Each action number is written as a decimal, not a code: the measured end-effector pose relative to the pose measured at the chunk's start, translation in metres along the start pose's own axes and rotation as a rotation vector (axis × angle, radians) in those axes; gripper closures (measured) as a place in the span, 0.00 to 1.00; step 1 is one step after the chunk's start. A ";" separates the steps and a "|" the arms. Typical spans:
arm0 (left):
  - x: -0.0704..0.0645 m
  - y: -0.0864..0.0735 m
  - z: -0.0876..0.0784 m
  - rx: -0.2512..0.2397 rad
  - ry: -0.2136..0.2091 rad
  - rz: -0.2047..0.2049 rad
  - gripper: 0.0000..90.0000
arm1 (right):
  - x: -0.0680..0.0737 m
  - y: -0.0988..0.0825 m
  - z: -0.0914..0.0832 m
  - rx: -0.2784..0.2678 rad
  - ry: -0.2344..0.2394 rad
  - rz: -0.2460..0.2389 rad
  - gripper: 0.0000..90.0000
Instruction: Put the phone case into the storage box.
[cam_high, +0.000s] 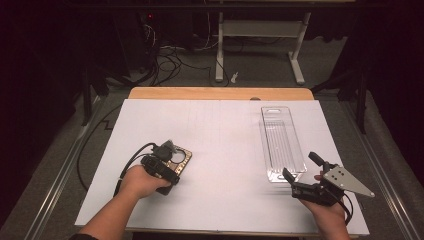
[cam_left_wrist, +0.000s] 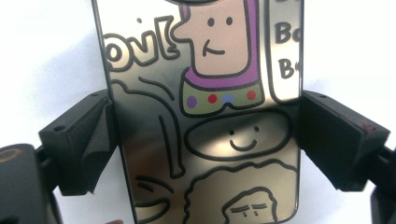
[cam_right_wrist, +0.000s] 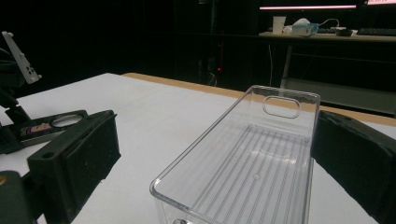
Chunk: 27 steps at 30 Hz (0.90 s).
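A shiny phone case (cam_left_wrist: 205, 93) printed with cartoon figures lies flat on the white sheet, left of centre (cam_high: 182, 159). My left gripper (cam_left_wrist: 205, 135) straddles it from above, and both black pads touch its long edges; in the high view the left gripper (cam_high: 172, 154) sits over its near end. A clear plastic tray (cam_high: 282, 142) lies empty at the right. My right gripper (cam_high: 299, 165) is held level at the tray's near end, open, with the tray (cam_right_wrist: 286, 91) ahead between its jaws and a gap at the left pad.
The white sheet (cam_high: 225, 140) covers a wooden table whose far edge (cam_high: 220, 93) shows. Beyond it stand a white desk frame (cam_high: 260, 30) and loose cables (cam_high: 170, 60) on the floor. Metal rails run along both sides of the table.
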<state>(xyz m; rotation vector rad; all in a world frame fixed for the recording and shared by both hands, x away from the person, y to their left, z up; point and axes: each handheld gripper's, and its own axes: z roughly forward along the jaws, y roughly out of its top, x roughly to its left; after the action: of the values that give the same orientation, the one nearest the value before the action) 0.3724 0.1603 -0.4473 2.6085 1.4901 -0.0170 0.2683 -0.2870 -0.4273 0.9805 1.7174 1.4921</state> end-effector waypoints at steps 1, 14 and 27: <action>0.001 0.000 0.000 -0.006 -0.005 -0.006 0.13 | 0.000 0.000 0.000 -0.001 0.000 0.001 0.02; 0.002 -0.004 -0.009 -0.093 -0.043 0.004 0.14 | 0.000 0.000 -0.002 -0.006 -0.003 0.000 0.02; 0.005 -0.016 -0.025 -0.291 -0.113 0.024 0.14 | 0.000 0.001 -0.002 -0.005 -0.005 0.003 0.02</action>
<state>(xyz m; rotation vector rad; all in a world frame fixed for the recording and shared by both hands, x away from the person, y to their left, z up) 0.3593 0.1757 -0.4247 2.3528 1.3147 0.0509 0.2668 -0.2884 -0.4265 0.9836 1.7081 1.4940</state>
